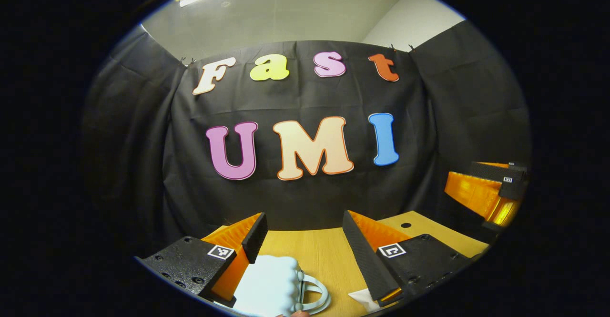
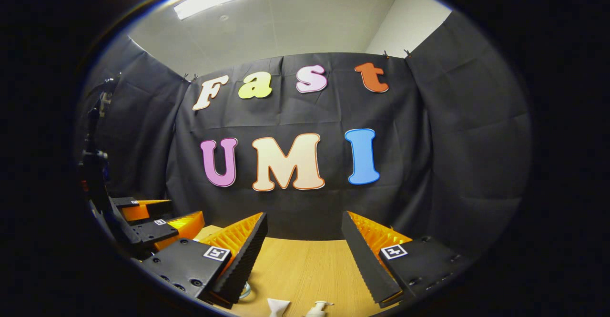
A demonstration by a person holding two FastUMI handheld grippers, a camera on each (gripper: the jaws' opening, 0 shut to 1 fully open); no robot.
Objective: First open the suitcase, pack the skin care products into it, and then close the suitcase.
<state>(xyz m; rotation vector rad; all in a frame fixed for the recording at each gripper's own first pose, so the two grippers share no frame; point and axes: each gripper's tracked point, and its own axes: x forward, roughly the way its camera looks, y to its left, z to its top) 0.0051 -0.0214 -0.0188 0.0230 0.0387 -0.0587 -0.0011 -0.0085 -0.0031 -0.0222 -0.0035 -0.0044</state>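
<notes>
Suitcase [image 1: 267,283] first, obviously: pale, ribbed, looks shut from here, lying low on the counter [image 1: 310,255] right under the left tongs [image 1: 305,235], tucked by the inner face of one finger with its handle [image 1: 317,294] poking toward the gap. Contact between finger and shell: can't tell. Left tongs spread wide, nothing held. Right tongs [image 2: 305,231] also spread wide and empty, hovering over bare counter, with a white tube [image 2: 277,306] and a pump bottle [image 2: 318,308] just below at the near edge of the right gripper view. Probably the skin care stuff, not packed yet. For the opening step: best to pin the lower shell with one pair and lift the lid edge with the other, not yank on the handle; light-looking case, likely to slide or flip. Need to find the seam or zip first; hidden from both views right now, so drop the left tongs lower and tilt down before committing. Room-wise: plenty of open wood ahead of both pairs, black booth wall at the far edge of the counter, so swing the lid toward that side and keep the bottles out of its arc. Worth watching the small hole [image 1: 405,225] in the counter over toward the right tongs, plus the two pairs sitting fairly near each other side by side, so no crossing over.
</notes>
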